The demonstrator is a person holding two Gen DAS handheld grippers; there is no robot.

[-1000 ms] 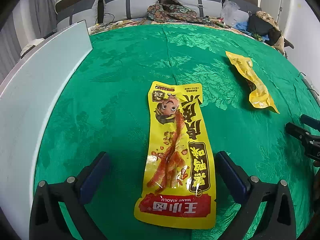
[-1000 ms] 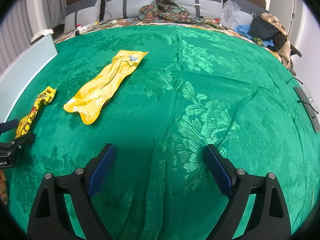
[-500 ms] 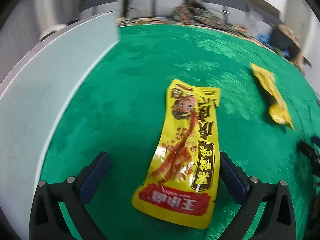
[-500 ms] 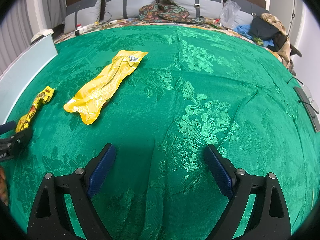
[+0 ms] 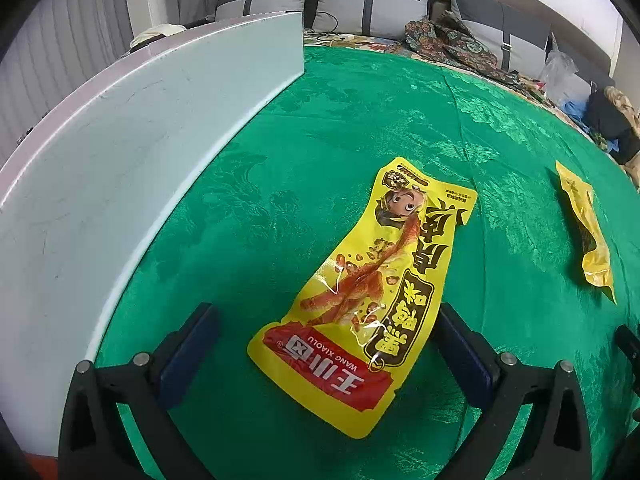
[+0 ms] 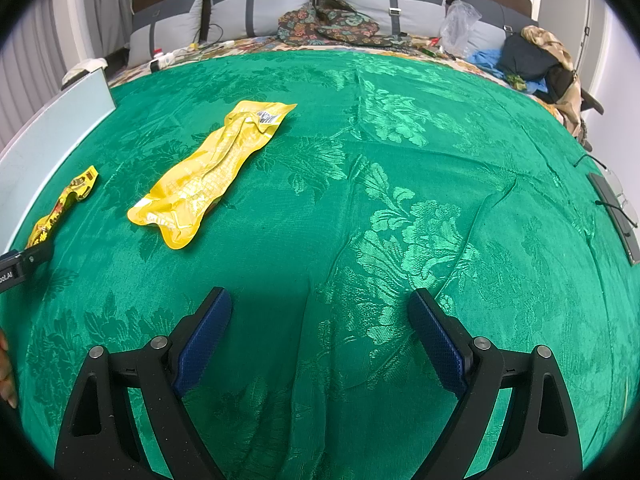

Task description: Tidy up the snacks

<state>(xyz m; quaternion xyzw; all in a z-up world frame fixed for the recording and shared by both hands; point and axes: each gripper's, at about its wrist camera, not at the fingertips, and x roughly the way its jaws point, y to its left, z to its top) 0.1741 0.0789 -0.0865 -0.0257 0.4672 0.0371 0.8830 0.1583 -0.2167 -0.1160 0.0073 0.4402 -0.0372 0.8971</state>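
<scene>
A long yellow snack packet with a cartoon face and a red band lies flat on the green cloth, face up. My left gripper is open, its two blue-padded fingers on either side of the packet's near end, not touching it. The same packet shows edge-on in the right wrist view. A second plain yellow packet lies to its right, also in the left wrist view. My right gripper is open and empty over bare cloth.
A pale blue-white box wall stands along the left of the cloth. Pillows and clothes lie beyond the far edge. A dark flat device with cables sits at the right edge. The left gripper's tip shows at the right view's left edge.
My left gripper has swung toward the left, so the box wall now fills more of its view and the packet sits angled to the right. The right gripper has not moved.
</scene>
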